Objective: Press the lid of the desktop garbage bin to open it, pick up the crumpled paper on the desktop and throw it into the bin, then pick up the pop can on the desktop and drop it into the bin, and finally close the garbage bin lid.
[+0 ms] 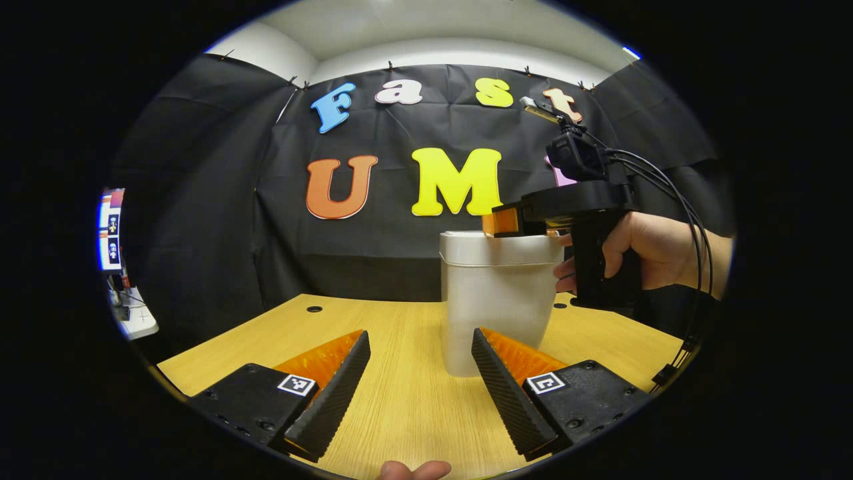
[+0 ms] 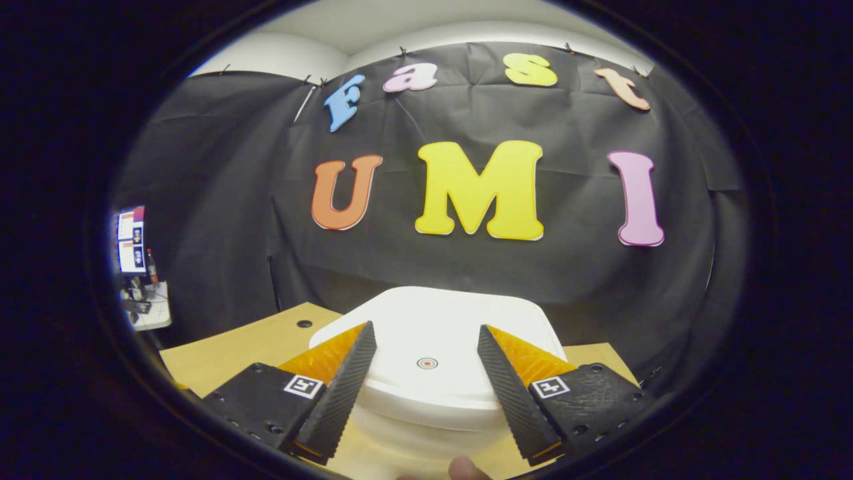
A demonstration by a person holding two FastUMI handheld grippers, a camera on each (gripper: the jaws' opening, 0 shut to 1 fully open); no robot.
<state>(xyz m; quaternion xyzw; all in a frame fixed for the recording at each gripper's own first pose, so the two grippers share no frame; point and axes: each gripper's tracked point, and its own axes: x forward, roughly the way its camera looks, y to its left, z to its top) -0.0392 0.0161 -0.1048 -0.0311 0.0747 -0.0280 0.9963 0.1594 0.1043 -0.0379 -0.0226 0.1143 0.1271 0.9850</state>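
1. Right gripper view is looking down on the bin lid (image 2: 433,333), a white, smooth, rounded-square panel with a small ringed target mark (image 2: 427,363) near its middle; the right gripper (image 2: 426,380) is hanging just above it with its jaws spread wide and nothing between them.
2. In the left gripper view, the desktop garbage bin (image 1: 496,300) is standing upright on the wooden desktop (image 1: 400,400), its lid lying flat and closed, and the right gripper (image 1: 510,221), carried in a hand (image 1: 640,250), is sitting at the lid's top edge; whether it is touching yet I cannot tell.
3. The step in hand looks like the opening press, or possibly the final closing one. To do it well, the tips should be coming straight down onto the marked spot, pushing briefly and evenly, since an off-centre shove may be tipping such a light, tapered plastic bin.
4. The left gripper (image 1: 420,373) is waiting low over the desk, just in front of the bin, jaws wide and empty.
5. The desk is showing pale wood grain with round cable holes; the fingers (image 1: 333,393) are carrying ridged, saw-toothed gripping faces.
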